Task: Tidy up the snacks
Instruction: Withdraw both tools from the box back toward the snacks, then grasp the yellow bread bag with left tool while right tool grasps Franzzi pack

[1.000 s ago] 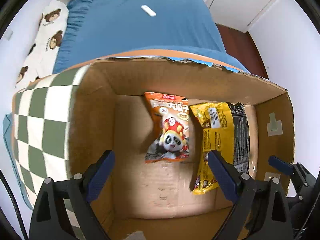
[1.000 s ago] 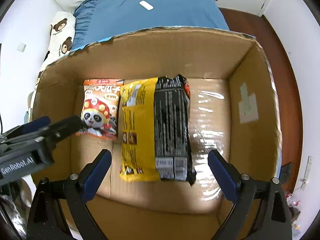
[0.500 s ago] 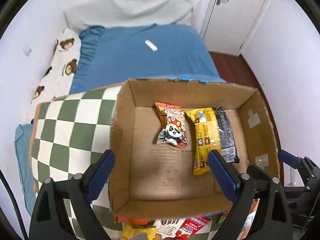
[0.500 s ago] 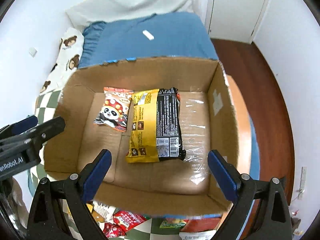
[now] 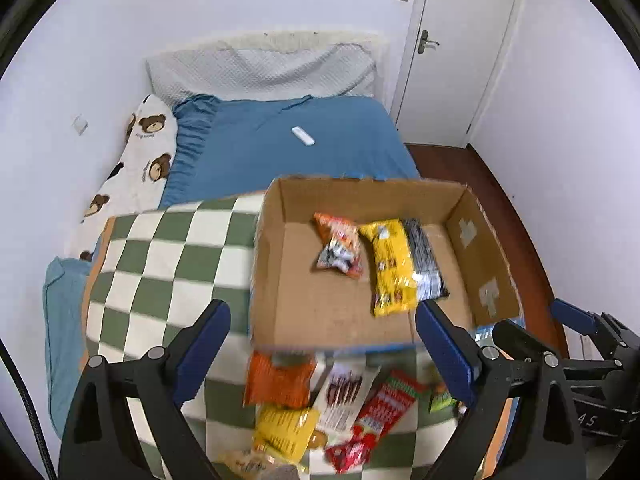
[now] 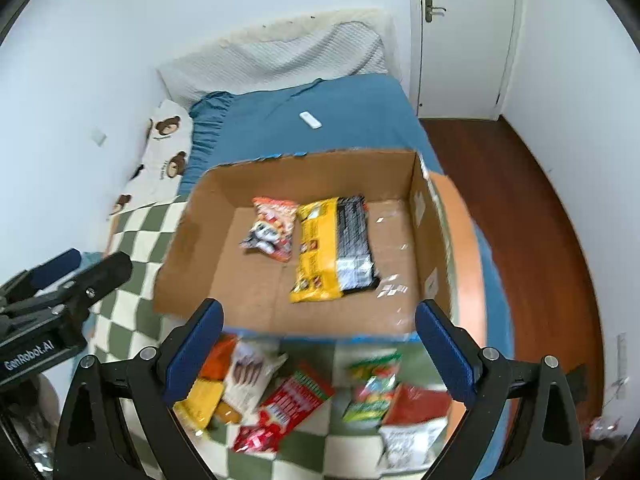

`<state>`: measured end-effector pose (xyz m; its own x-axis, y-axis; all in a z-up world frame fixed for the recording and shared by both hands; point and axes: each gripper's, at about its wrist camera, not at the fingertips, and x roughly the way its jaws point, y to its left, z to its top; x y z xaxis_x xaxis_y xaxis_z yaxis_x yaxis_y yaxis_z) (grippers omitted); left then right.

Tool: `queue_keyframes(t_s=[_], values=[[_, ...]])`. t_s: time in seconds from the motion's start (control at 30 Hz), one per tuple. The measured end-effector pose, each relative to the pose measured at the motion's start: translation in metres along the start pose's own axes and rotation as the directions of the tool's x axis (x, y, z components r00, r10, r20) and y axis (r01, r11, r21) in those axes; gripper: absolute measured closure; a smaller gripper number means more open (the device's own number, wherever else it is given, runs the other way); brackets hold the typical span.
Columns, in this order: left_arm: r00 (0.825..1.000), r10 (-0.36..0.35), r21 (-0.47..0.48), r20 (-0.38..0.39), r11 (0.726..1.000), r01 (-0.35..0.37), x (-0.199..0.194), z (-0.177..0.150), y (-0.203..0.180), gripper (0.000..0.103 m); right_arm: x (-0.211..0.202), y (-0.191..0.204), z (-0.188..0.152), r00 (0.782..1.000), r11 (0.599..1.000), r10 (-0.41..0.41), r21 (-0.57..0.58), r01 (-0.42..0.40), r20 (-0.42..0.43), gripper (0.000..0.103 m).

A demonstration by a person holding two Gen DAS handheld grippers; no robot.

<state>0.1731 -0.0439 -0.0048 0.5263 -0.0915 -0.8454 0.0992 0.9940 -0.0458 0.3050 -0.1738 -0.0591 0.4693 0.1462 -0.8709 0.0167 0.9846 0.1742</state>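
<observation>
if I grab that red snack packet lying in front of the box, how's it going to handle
The red snack packet looks like thin crinkly film, so probably floppy and light. Its glossy surface may slip. Lying flat on the checkered cloth, it shouldn't roll.

A cardboard box (image 5: 360, 312) sits in the middle of the frame on a checked cloth (image 5: 160, 264), which spreads to its left and below it. Inside the box, toward its far wall, two snack packets lie side by side: a panda packet (image 5: 338, 246) on the left and a long packet (image 5: 400, 266) just right of it. Below the box's near wall, loose snack packets (image 5: 320, 404) lie scattered on the cloth. Above the box, in the upper half, is a bed (image 5: 288, 148) with a small remote (image 5: 303, 136) on it. A door (image 5: 460, 48) stands at upper right.
</observation>
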Motion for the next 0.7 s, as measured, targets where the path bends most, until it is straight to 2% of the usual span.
queue_keyframes(t_s=[0.07,0.17,0.2,0.23,0.3,0.37,0.47,0.57,0.63,0.67,0.7], values=[[1.000,0.014,0.017,-0.026,1.000,-0.014,0.000,-0.022,0.007,0.008,0.001,0.002,-0.017,0.999,0.999,0.027,0.019,-0.026,-0.027,0.004],[0.992,0.070,0.083,-0.109,0.995,-0.061,0.014,-0.067,0.020,0.008,0.017,0.001,-0.053,0.993,0.995,0.084,0.064,-0.079,-0.088,0.005],[0.984,0.096,0.116,-0.150,0.990,-0.079,0.023,-0.085,0.025,0.008,0.025,0.000,-0.065,0.989,0.992,0.103,0.083,-0.094,-0.110,0.008],[0.976,0.116,0.145,-0.184,0.985,-0.090,0.030,-0.099,0.029,0.008,0.033,0.001,-0.076,0.984,0.989,0.119,0.100,-0.106,-0.134,0.016],[0.949,0.168,0.206,-0.269,0.972,-0.113,0.051,-0.132,0.039,0.008,0.054,0.001,-0.102,0.966,0.982,0.155,0.141,-0.127,-0.206,0.025],[0.917,0.184,0.245,-0.354,0.964,-0.099,0.073,-0.164,0.049,0.008,0.074,0.001,-0.125,0.948,0.973,0.185,0.184,-0.140,-0.260,0.025],[0.882,0.209,0.294,-0.423,0.952,-0.085,0.102,-0.197,0.057,0.008,0.093,0.006,-0.147,0.929,0.968,0.203,0.208,-0.142,-0.311,0.025],[0.856,0.220,0.331,-0.469,0.942,-0.060,0.130,-0.216,0.055,0.008,0.104,0.009,-0.154,0.924,0.970,0.194,0.205,-0.130,-0.330,0.025],[0.854,0.216,0.351,-0.473,0.936,-0.042,0.146,-0.221,0.049,0.008,0.109,0.011,-0.154,0.923,0.969,0.194,0.210,-0.128,-0.333,0.025],[0.860,0.213,0.360,-0.464,0.932,-0.037,0.151,-0.221,0.046,0.009,0.111,0.013,-0.152,0.923,0.969,0.193,0.211,-0.126,-0.332,0.025],[0.869,0.210,0.361,-0.449,0.932,-0.038,0.154,-0.219,0.044,0.017,0.116,0.015,-0.149,0.925,0.970,0.190,0.210,-0.125,-0.329,0.025]])
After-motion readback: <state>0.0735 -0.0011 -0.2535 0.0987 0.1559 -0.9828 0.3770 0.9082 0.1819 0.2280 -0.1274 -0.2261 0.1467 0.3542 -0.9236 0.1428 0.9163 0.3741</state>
